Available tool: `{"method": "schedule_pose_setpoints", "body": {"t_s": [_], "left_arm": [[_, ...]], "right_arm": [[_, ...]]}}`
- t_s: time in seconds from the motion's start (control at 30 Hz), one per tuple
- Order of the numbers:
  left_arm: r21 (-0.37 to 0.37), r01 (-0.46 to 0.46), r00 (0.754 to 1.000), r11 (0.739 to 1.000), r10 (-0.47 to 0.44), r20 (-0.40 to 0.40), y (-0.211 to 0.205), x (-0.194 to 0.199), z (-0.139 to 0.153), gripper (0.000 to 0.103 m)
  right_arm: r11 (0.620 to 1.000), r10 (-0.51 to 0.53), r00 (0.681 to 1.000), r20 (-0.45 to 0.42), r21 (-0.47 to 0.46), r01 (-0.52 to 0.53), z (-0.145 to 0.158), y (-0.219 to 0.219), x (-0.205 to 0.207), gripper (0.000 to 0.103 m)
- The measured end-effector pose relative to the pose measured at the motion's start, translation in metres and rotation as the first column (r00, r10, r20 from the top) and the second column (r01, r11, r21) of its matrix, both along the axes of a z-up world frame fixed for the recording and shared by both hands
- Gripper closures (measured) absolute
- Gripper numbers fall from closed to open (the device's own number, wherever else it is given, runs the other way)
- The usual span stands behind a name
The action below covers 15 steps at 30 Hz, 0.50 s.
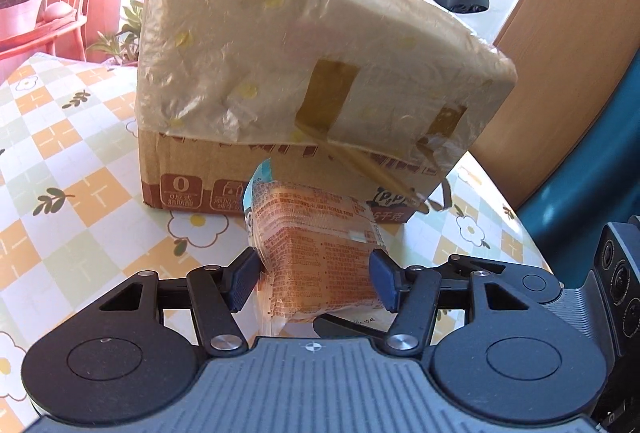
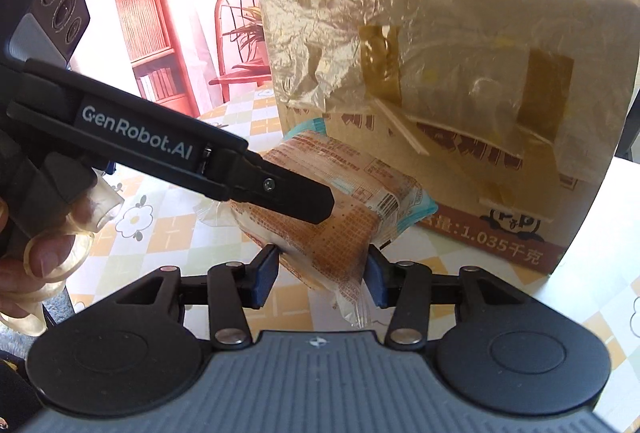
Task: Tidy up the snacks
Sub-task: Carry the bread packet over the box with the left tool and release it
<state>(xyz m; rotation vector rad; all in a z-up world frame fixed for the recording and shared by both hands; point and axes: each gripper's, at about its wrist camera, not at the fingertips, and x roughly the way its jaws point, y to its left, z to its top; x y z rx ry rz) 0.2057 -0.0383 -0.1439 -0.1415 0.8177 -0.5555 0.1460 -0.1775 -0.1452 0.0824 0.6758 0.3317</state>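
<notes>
Both the left tool (image 1: 314, 279) and right tool (image 2: 322, 275) pinch one orange-printed clear plastic snack packet (image 2: 328, 209), held above the checkered bench (image 1: 80, 161) before the plastic-lined cardboard box (image 1: 304, 73); lifting it inside likely follows.

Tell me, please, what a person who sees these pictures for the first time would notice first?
The eye falls first on the orange snack packet, held above the checked tablecloth with both the left gripper and the right gripper closed on it. Right behind it stands a big cardboard box, its upper part wrapped in crinkled plastic film fixed with brown tape.
</notes>
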Motion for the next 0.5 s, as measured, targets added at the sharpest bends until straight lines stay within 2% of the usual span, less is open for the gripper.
{"method": "schedule_pose_setpoints", "body": {"t_s": [0.23, 0.5], "left_arm": [[-0.025, 0.004, 0.992, 1.000, 0.000, 0.126, -0.002, -0.011, 0.047, 0.041], [-0.076, 0.022, 0.964, 0.997, -0.001, 0.267, -0.004, -0.016, 0.106, 0.041]], "right_arm": [[1.000, -0.010, 0.996, 0.090, -0.011, 0.011, 0.039, -0.003, -0.001, 0.055], [0.999, -0.027, 0.979, 0.204, -0.019, 0.032, 0.093, -0.008, 0.007, 0.055]]}}
